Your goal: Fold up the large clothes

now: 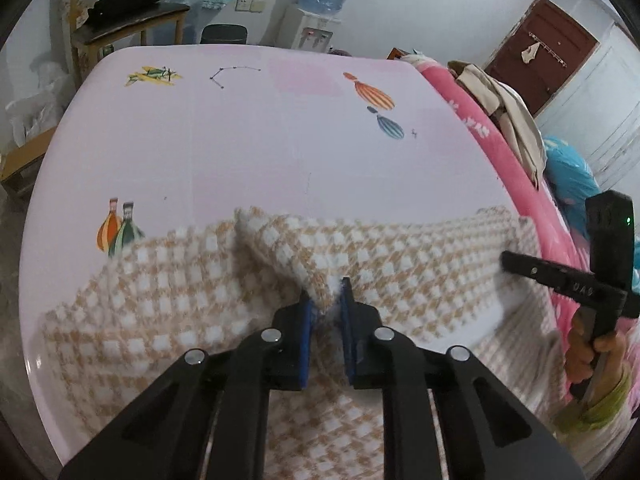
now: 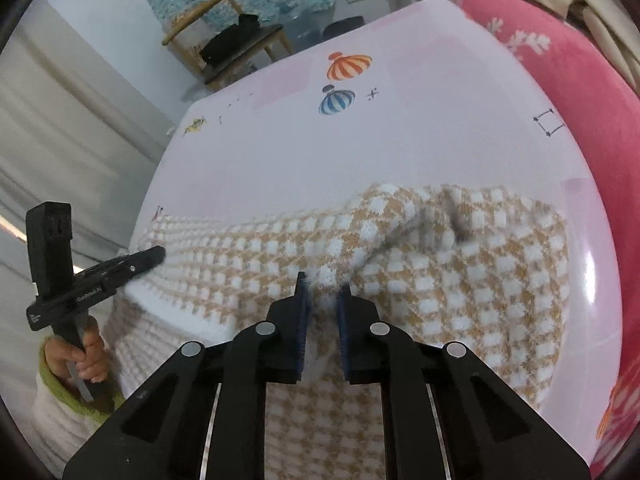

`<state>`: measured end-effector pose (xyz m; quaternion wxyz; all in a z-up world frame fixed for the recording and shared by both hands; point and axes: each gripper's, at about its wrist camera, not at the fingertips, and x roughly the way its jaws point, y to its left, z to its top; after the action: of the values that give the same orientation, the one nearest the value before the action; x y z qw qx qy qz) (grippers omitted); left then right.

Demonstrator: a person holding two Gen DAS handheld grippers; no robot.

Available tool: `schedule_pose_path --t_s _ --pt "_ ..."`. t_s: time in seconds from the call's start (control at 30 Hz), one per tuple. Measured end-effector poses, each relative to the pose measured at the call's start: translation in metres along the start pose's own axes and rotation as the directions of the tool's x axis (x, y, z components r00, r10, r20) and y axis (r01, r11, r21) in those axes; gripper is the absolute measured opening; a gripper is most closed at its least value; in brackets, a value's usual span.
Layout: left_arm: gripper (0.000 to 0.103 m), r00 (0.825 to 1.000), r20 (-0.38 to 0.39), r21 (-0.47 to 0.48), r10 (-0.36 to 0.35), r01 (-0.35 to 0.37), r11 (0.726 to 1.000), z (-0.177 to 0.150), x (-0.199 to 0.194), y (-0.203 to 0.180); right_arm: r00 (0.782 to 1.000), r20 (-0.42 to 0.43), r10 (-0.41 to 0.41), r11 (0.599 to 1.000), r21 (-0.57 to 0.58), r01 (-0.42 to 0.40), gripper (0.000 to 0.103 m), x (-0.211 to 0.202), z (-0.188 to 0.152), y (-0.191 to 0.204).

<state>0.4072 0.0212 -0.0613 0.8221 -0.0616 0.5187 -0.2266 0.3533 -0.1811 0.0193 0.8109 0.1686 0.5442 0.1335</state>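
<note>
- Two grippers are clamped on one checked tan-and-white garment (image 1: pixel 400 264), which lies across the near part of a pink table (image 1: pixel 280 140), filling the lower half of both frames.
- In the left wrist view, the left gripper (image 1: pixel 327 292) pinches a raised peak of knit between its blue pads (image 1: pixel 306 320); the right gripper (image 2: pixel 322 286) does likewise in its own view.
- Risk, as I judge it: each bite takes only a small tip of thick, fluffy fabric, so a quick lift could pull it free and drop that side.
- Uneven pulls would skew the fold, and the part hanging over the near edge could drag the rest off the smooth tabletop.
- Only the left wrist view shows the water dispenser (image 1: pixel 316 24) at top centre and a brown door (image 1: pixel 548 52) at upper right.
- Only the right wrist view shows the left hand (image 2: pixel 86 354) at lower left, and a square mark (image 2: pixel 549 122) printed at right.
</note>
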Motion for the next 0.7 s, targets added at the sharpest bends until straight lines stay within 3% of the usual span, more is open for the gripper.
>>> schedule_pose_path --t_s 0.07,0.1,0.17,0.3,0.4,0.53,0.6,0.63,0.7 --pt "0.023 1.000 0.006 -0.003 0.008 -0.008 1.000 -0.003 -0.007 0.003 1.000 -0.021 -0.013 1.000 -0.006 0.013 0.017 -0.003 0.000 -0.001" --pt "0.028 0.999 0.015 -0.003 0.029 -0.029 1.000 -0.002 -0.013 0.005 0.999 -0.028 -0.037 0.999 -0.012 0.037 0.025 -0.009 0.001 -0.001" --pt "0.029 0.999 0.039 0.008 0.038 -0.038 0.999 -0.003 -0.026 0.004 0.995 -0.003 -0.103 0.993 -0.054 0.103 0.035 -0.026 0.000 0.003" --pt "0.029 0.981 0.162 0.062 0.105 -0.116 0.991 -0.001 -0.061 -0.007 0.975 0.118 -0.187 0.967 -0.151 0.204 0.037 -0.049 0.009 0.027" --pt "0.029 0.973 0.213 0.078 0.085 -0.104 0.992 0.011 -0.070 -0.016 0.973 0.149 -0.175 0.961 -0.189 0.202 0.037 -0.044 0.022 0.041" --pt "0.029 0.990 0.138 0.114 0.022 -0.038 0.993 0.024 -0.037 -0.034 0.982 0.102 -0.158 0.957 -0.230 0.178 0.037 -0.003 0.032 0.048" --pt "0.029 0.995 0.040 0.115 0.089 -0.093 0.989 0.021 -0.006 -0.032 0.979 0.038 -0.201 0.952 -0.228 0.204 0.037 0.020 0.026 0.034" --pt "0.029 0.994 -0.008 0.113 0.111 -0.110 0.988 0.015 0.009 -0.026 0.982 0.036 -0.185 0.956 -0.227 0.188 0.037 0.024 0.024 0.029" --pt "0.029 0.997 0.020 0.108 0.072 -0.074 0.991 0.007 0.008 -0.018 0.988 0.041 -0.148 0.963 -0.219 0.154 0.037 0.018 0.022 0.022"
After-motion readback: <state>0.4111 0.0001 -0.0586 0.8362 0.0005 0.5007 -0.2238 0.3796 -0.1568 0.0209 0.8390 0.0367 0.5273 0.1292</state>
